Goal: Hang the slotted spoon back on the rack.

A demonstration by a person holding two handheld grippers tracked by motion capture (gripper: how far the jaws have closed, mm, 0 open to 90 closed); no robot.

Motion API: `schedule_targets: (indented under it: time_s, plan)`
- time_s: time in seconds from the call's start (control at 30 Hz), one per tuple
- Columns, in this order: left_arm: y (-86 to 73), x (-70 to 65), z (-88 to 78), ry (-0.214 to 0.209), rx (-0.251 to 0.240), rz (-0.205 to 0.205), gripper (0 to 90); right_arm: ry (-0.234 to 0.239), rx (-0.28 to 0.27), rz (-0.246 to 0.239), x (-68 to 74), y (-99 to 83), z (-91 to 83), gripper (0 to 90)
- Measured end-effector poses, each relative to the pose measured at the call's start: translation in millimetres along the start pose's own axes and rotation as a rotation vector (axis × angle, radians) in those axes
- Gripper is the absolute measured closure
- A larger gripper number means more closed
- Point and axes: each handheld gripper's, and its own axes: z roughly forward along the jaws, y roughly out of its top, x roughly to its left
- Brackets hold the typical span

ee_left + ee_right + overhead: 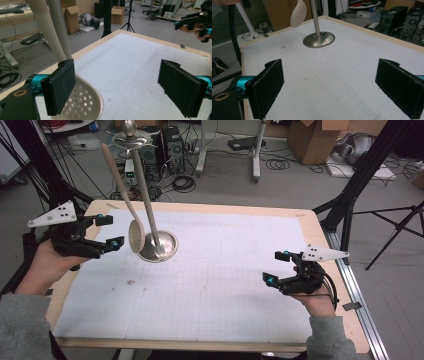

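Left gripper (pixel 111 231): at table's left edge, in a hand; jaws spread wide, nothing between the pads; pointed toward the hanging spoon; grey three-cornered plate on top.
Left gripper pads (pixel 61 86): black, felt-like, well apart in the left gripper view; near pad just in front of the spoon's bowl, whether touching cannot be told.
Slotted spoon (pixel 136 236): cream-coloured, perforated bowl; hung from the stand's top, handle slanting up and to the left; bowl low, just left of the stand's pole, above the base rim; just right of the left gripper's tips.
Spoon bowl, close (pixel 82 101): holes plain to see, low in the left gripper view, beside the near pad.
Stand (pixel 159 246): metal, round dished base on the mat, upright pole, hook top; left-centre of table.
Mat (pixel 215 285): white, gridded, covering most of the table.
Table (pixel 320 227): pale wood rim around the mat.
Right gripper (pixel 279 267): at table's right side, in a hand, above the mat; jaws released wide, nothing held; well apart from stand and spoon.
Right gripper pads (pixel 268 87): black, far apart; stand and spoon far ahead between them.
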Motion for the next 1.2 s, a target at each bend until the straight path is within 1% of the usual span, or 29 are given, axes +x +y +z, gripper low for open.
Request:
schedule_targets:
  time_s: [0.07,0.13,0.2,0.27,0.3,0.37,0.47,0.5,0.57,0.6,0.63,0.7,0.8,0.87,0.9,0.97,1.03,1.07,1.1,1.2]
  plan:
    - [-3.2,-4.4,-0.1,0.012,-0.004,0.005,15.2,-0.002,-0.002,-0.001,-0.5,0.0,-0.5,7.3]
    - [-6.4,-8.6,-1.4,0.017,-0.010,-0.005,15.2,-0.003,-0.002,0.002,-0.7,0.1,-1.1,7.3]
    - [-9.9,-12.0,-3.3,0.023,-0.019,-0.006,15.4,-0.005,-0.011,0.000,-1.5,0.4,-1.4,7.3]
    - [-14.5,-15.0,-6.2,0.021,-0.032,-0.011,15.4,-0.007,-0.022,-0.002,-2.7,0.8,-1.6,7.3]
    - [-17.9,-16.9,-8.1,0.023,-0.045,-0.016,15.4,-0.008,-0.021,0.002,-2.6,0.9,-1.7,7.3]
    - [-24.1,-19.7,-11.4,0.025,-0.053,-0.023,15.4,-0.008,-0.026,0.008,-2.4,1.1,-1.7,7.3]
    - [-30.9,-22.7,-14.7,0.035,-0.049,-0.037,15.4,-0.010,-0.027,0.007,-2.3,1.4,-1.5,7.3]
    - [-33.4,-23.5,-15.8,0.047,-0.040,-0.045,15.4,-0.010,-0.028,0.006,-2.3,1.5,-1.5,7.3]
    - [-38.7,-25.7,-16.7,0.075,-0.041,-0.047,15.4,-0.010,-0.029,0.000,-2.0,1.8,-1.2,7.3]
    - [-41.3,-26.8,-17.1,0.079,-0.034,-0.047,15.4,-0.009,-0.029,-0.001,-1.8,2.0,-1.2,7.3]
    - [-44.3,-28.4,-17.3,0.089,-0.026,-0.038,15.5,-0.009,-0.030,0.000,-1.7,2.1,-1.2,7.3]
    - [-48.6,-31.0,-17.7,0.103,-0.026,-0.026,15.5,-0.010,-0.027,0.001,-2.3,2.0,-0.9,7.3]
    - [-56.3,-34.1,-19.2,0.112,-0.029,-0.018,15.5,-0.010,-0.023,0.003,-3.0,1.1,-0.3,7.3]
    - [-62.7,-35.8,-20.2,0.119,-0.036,-0.020,15.5,-0.012,-0.016,0.005,-3.5,0.4,0.0,7.3]
    - [-66.4,-35.3,-19.8,0.116,-0.034,-0.030,15.5,-0.013,-0.016,0.004,-3.6,0.3,0.0,7.3]
    - [-69.2,-34.8,-20.4,0.131,-0.016,-0.037,15.5,-0.013,-0.016,0.006,-3.0,0.4,0.1,7.3]
    - [-71.0,-34.7,-23.9,0.145,-0.034,-0.041,15.5,-0.012,-0.021,-0.004,-2.7,0.6,0.1,7.2]
    - [-71.3,-35.1,-25.0,0.150,-0.034,-0.043,15.5,-0.014,-0.022,0.001,-2.1,0.8,-0.5,7.3]
    - [-71.8,-36.0,-27.3,0.168,-0.033,-0.033,15.5,-0.014,-0.023,0.004,-1.8,0.9,-0.6,7.3]
    - [-74.4,-39.1,-34.0,0.194,-0.030,-0.031,15.5,-0.015,-0.021,0.002,-2.0,0.8,-0.8,7.3]
